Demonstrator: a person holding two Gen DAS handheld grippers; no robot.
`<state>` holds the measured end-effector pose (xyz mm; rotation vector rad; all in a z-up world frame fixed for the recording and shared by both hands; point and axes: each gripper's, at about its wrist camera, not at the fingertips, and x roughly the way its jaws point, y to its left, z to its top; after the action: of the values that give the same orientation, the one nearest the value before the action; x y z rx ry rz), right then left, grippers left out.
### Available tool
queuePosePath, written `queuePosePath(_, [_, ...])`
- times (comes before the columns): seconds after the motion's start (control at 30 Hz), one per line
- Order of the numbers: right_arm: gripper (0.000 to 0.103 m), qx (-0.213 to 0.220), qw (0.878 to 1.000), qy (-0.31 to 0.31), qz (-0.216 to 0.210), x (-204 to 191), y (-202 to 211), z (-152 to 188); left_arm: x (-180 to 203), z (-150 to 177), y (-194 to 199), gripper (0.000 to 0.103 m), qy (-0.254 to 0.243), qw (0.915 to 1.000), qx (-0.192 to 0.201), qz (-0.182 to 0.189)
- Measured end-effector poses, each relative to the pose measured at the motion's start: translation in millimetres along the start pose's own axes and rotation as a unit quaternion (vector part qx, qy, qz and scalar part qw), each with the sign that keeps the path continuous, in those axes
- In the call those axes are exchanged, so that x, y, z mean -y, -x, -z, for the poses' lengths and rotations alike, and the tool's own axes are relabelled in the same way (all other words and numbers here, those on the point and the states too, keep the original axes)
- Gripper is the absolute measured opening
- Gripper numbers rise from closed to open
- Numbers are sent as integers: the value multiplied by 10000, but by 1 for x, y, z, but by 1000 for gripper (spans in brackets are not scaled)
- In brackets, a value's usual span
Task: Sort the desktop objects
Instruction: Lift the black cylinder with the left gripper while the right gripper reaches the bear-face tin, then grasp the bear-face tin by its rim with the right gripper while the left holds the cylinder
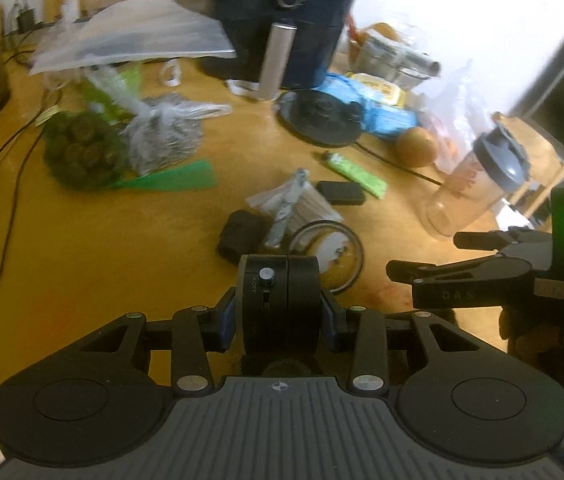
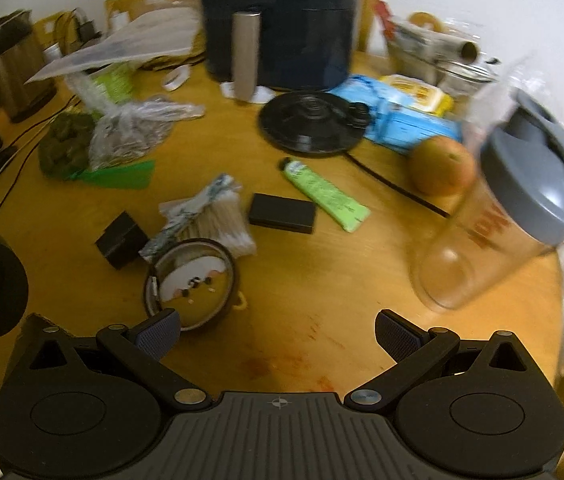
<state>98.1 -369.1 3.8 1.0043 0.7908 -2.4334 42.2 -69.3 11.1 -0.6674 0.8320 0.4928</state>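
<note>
The left gripper [image 1: 278, 312] has its jaws closed narrow on one black round device [image 1: 278, 300] with a small button and a slide switch, held above the near part of the wooden tabletop [image 1: 122, 248]. The right gripper [image 2: 278, 334] hangs empty with its jaws spread wide over a bare, faintly red-stained patch; in the left wrist view it shows at the right edge with one green light lit.

Scattered in the middle of the tabletop are one small black box [image 2: 122, 240], one bag of cotton swabs [image 2: 218, 216], one flat black case [image 2: 282, 213], one green tube [image 2: 325, 194] and one round tin [image 2: 190, 282] with a white cartoon figure inside. To the right stands one clear shaker bottle [image 2: 493, 216] with a grey lid, and just beyond it one orange fruit [image 2: 441, 165]. Farther back sit one black round base [image 2: 311, 122] with a cord, one blue packet [image 2: 401, 118] and one dark air fryer [image 2: 282, 20] with two dials. On the far left lie two tied plastic bags: a dark green one [image 2: 62, 148] and a clear one [image 2: 130, 136], with one metal kettle [image 2: 6, 64] behind them. Other clutter at the far right is too blurred to count.
</note>
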Motion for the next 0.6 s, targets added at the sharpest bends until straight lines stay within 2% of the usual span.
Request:
queuePosePath(0.27, [103, -131, 9994, 263, -195, -19, -24, -12, -23, 11, 11, 40, 443, 9980, 74, -452])
queuePosePath(0.6, [103, -281, 9963, 708, -398, -44, -56, -26, -45, 30, 25, 40, 999, 9910, 119, -881])
